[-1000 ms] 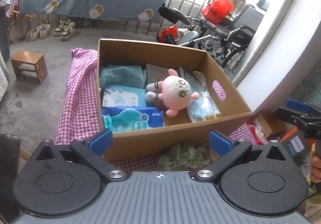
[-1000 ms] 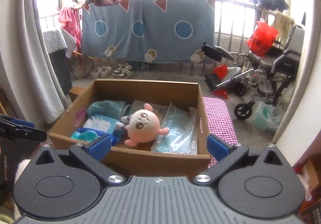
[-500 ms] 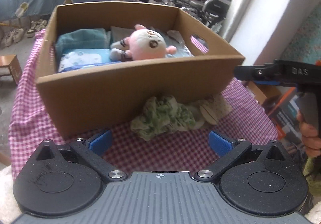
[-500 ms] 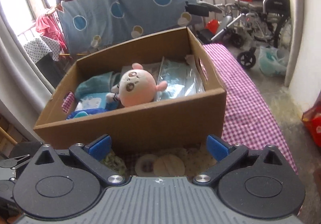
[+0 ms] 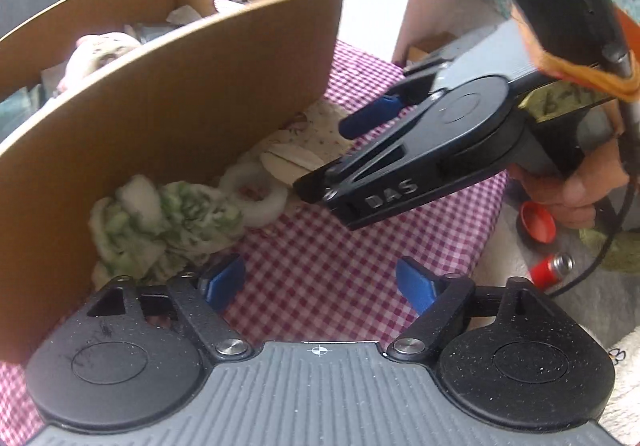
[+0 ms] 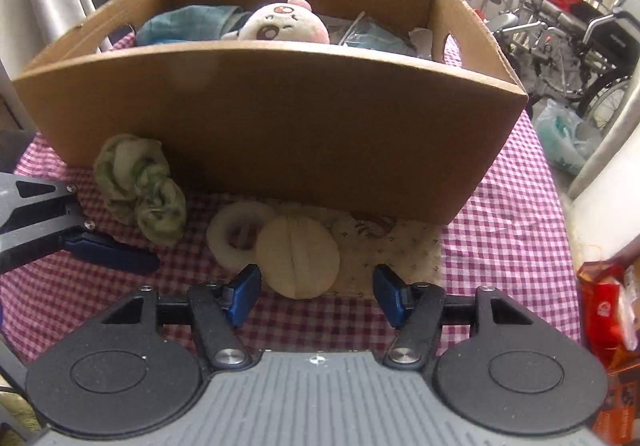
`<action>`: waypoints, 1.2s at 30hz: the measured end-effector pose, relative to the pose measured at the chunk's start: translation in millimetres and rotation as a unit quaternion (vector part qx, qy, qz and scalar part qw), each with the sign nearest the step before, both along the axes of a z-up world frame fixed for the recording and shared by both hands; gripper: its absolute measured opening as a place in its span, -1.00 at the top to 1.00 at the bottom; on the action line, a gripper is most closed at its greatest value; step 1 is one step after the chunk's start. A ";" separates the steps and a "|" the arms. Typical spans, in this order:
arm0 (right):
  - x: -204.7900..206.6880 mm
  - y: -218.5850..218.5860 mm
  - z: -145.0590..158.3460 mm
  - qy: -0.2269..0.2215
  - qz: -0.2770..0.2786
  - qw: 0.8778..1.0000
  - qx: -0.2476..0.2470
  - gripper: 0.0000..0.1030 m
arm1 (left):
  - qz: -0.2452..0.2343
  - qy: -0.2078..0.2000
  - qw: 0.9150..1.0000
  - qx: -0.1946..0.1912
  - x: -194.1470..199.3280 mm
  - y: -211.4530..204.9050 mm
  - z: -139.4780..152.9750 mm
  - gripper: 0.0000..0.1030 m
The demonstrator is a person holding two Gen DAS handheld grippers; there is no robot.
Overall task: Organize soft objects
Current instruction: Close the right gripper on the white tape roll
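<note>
Your right tool (image 6: 316, 288), low in the frame, is closing with its pads either side of the cream round cushion (image 6: 298, 256), not yet pressing it. Your left tool (image 5: 320, 282) is closing on nothing, just beside the green crumpled cloth (image 5: 160, 222) against the cardboard box (image 6: 272, 118) on the checked counter (image 6: 500, 238).

Left gripper (image 5: 320, 286) closing, pitched down; right gripper (image 6: 316, 296) closing, pitched down, hand-held
</note>
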State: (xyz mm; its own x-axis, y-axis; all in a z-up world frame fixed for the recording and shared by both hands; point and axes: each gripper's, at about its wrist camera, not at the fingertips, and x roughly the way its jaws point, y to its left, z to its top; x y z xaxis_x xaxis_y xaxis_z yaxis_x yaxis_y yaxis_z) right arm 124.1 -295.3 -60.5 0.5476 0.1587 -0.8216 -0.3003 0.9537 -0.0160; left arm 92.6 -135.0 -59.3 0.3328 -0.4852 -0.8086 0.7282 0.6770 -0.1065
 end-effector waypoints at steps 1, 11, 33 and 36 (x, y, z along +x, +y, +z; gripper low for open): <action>2.7 -2.7 -3.2 -0.003 -0.007 1.000 -0.006 -0.25 | -0.003 0.002 1.000 0.002 0.9 -3.3 -2.2 -0.58; 9.6 -43.8 4.3 0.053 -0.038 0.987 0.148 0.25 | 0.043 -0.002 0.999 0.012 22.3 -11.4 -11.6 -0.43; 26.4 -15.7 1.1 0.059 0.015 0.987 0.147 0.58 | 0.066 -0.045 0.996 0.030 34.8 -19.1 -10.0 0.22; 19.7 -16.9 6.0 0.056 0.011 0.987 0.151 0.58 | 0.065 -0.038 0.997 0.027 37.0 -11.4 -5.9 0.23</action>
